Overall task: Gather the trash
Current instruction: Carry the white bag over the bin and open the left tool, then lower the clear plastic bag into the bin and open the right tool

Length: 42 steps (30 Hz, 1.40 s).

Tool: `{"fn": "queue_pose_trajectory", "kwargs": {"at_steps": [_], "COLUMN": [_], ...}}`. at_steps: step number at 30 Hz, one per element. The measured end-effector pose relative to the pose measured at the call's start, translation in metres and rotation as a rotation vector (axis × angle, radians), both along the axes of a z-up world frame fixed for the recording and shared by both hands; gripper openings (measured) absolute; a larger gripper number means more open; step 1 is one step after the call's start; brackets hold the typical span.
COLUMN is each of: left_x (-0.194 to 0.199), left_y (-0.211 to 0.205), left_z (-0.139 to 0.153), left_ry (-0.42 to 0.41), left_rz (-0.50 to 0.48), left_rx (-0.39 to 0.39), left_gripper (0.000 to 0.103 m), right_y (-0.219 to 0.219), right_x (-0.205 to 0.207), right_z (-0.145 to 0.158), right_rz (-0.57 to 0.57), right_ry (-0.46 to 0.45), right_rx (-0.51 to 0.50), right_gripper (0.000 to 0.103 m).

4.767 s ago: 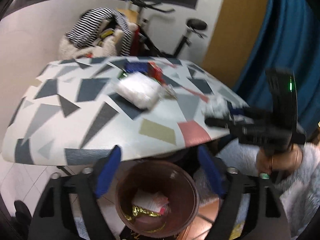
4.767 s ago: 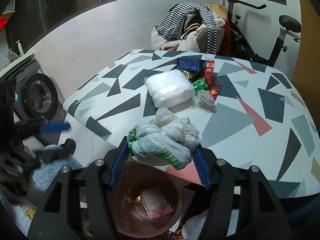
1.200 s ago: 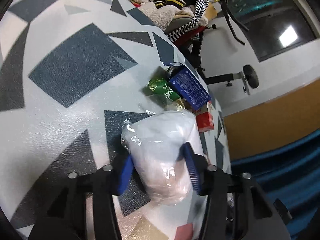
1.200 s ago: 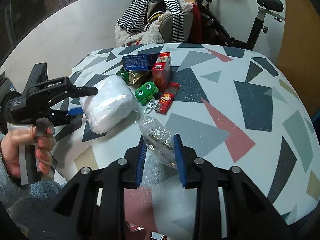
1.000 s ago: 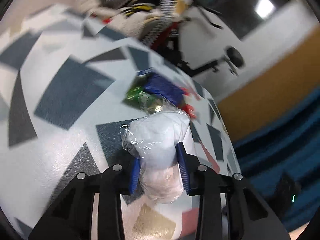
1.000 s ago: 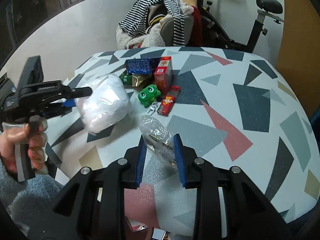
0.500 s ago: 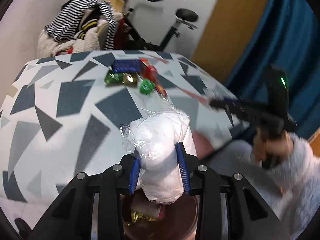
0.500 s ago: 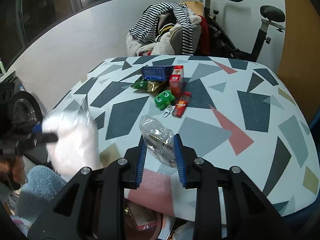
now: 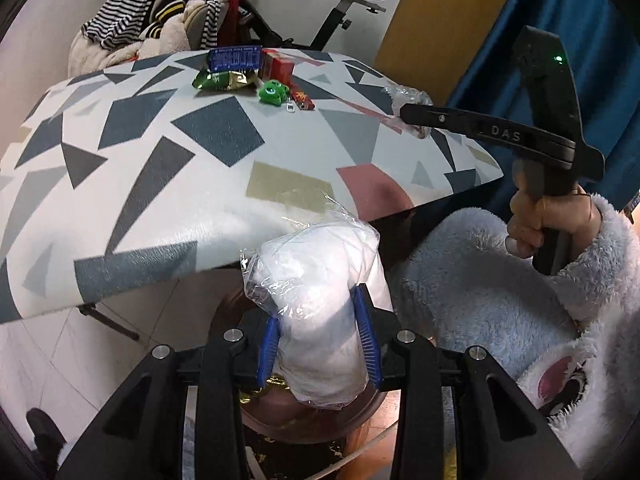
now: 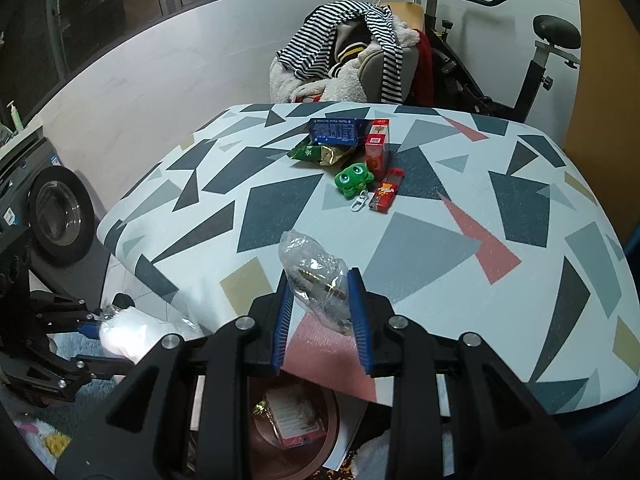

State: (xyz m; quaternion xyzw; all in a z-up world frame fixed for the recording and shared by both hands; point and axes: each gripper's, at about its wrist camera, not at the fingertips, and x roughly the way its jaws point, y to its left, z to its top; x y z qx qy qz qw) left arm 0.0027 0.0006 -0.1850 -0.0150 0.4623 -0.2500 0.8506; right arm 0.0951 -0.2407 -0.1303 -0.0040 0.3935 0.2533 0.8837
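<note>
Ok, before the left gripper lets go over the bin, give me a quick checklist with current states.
1. Left gripper clamps the white plastic-wrapped bundle: ok.
2. Bundle off the table edge: ok.
3. Brown bin below the bundle: ok.
4. Bundle centred over the bin mouth: cannot tell, rim mostly hidden.
5. Right gripper holds the clear crumpled bag: ok.
6. Right gripper over the bin: not ok, it is above the table.

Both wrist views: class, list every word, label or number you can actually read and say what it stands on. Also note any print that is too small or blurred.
"DAS": embossed on the right gripper's black finger arm.
Blue box: white print, too small to read.
Red box: label blurred.
Red packet: yellow print, unreadable.
Green-gold wrapper: unreadable.
Packet in the trash bin: blurred.
</note>
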Motion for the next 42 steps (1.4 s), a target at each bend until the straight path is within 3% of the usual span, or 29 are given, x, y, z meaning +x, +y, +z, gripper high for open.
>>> {"fn": "queue_pose_trajectory", "kwargs": {"at_steps": [6, 9, 13, 15, 20, 31, 34, 42], "left_x": [0.003, 0.005, 0.005, 0.005, 0.004, -0.015, -0.020, -0.023], "left_y": [-0.004, -0.003, 0.002, 0.004, 0.011, 0.043, 0.049, 0.061], "left_z": [-0.003, -0.001, 0.016, 0.027, 0.053, 0.082, 0.084, 0.074], "left_ry": [0.006, -0.009, -0.055, -0.092, -0.182, -0.296, -0.315, -0.284], "left_rz": [0.008, 0.035, 0.062, 0.085, 0.169, 0.373, 0.419, 0.468], "left_rx": [0.000, -0.005, -0.096, -0.098, -0.103, -0.028, 0.028, 0.044], "left_gripper": [0.037, 0.043, 0.053, 0.054, 0.072, 0.095, 0.097, 0.097], "right_y": [-0.004, -0.006, -0.006, -0.006, 0.000, 0.021, 0.033, 0.065], "right_x": [-0.005, -0.006, -0.007, -0.008, -0.013, -0.040, -0.051, -0.071], "right_z": [0.000, 0.000, -0.002, -0.004, -0.010, -0.035, -0.044, -0.057], "right_rz": [-0.006, -0.008, -0.005, -0.001, 0.018, 0.079, 0.106, 0.215], "right_ry": [0.003, 0.003, 0.010, 0.014, 0.024, 0.063, 0.068, 0.031], "right_rx": [0.005, 0.006, 0.005, 0.004, 0.010, 0.002, -0.033, -0.131], "right_gripper": [0.030, 0.030, 0.030, 0.030, 0.030, 0.031, 0.031, 0.033]}}
